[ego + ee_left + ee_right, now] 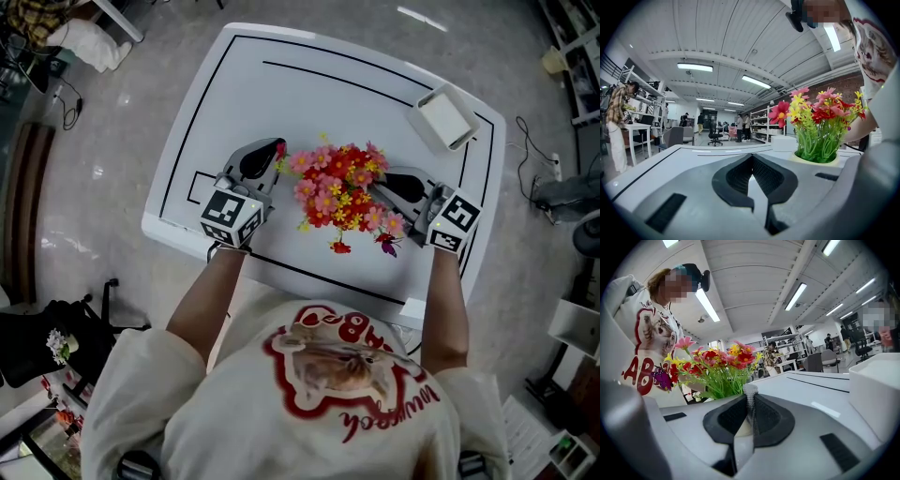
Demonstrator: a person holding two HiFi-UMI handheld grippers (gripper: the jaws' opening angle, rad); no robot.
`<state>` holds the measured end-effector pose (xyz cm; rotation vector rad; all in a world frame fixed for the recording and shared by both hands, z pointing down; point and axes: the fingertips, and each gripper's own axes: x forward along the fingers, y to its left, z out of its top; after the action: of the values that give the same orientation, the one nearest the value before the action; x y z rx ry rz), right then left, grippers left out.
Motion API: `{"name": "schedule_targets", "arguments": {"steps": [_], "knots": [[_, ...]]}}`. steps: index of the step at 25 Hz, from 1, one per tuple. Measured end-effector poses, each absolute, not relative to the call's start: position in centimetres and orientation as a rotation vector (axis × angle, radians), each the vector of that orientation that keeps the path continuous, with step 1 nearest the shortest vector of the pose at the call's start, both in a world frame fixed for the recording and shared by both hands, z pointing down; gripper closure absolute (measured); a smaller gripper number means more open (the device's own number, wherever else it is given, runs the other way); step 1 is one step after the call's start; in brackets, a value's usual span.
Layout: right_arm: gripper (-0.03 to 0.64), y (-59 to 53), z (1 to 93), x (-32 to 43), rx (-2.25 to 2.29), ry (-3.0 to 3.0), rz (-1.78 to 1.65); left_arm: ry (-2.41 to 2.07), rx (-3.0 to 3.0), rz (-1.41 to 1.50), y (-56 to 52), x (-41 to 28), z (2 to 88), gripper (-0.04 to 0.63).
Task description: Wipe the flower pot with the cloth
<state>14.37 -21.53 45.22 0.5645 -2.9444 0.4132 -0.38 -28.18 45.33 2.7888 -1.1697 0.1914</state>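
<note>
Left gripper (751, 159): jaws pressed together at the tips, nothing between them. It lies low over the table (309, 94), just left of the pot (812, 160), and points past it, not at it.

Right gripper (750, 404): jaws closed, pinching the cloth (750, 391). A narrow grey ribbed tuft of it sticks up above the tips. This gripper sits just right of the pot, tips aimed toward it. I cannot tell whether the cloth touches the pot.

Pot: stands upright between my two grippers, long axis vertical, flowers (342, 192) pointing up and spreading wide. From above they hide it; only its pale rim shows in the left gripper view.

A white box (445, 117) sits well beyond the pot, to its right.
</note>
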Motion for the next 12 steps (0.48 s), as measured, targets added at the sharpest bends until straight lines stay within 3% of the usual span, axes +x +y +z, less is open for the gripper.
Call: {"name": "schedule_targets", "arguments": {"steps": [12], "knots": [[0.583,-19.5,45.1,14.8,0.603,-2.943,0.419,-1.185,2.780,0.190,-28.2,-0.5,45.3,0.592]]}}
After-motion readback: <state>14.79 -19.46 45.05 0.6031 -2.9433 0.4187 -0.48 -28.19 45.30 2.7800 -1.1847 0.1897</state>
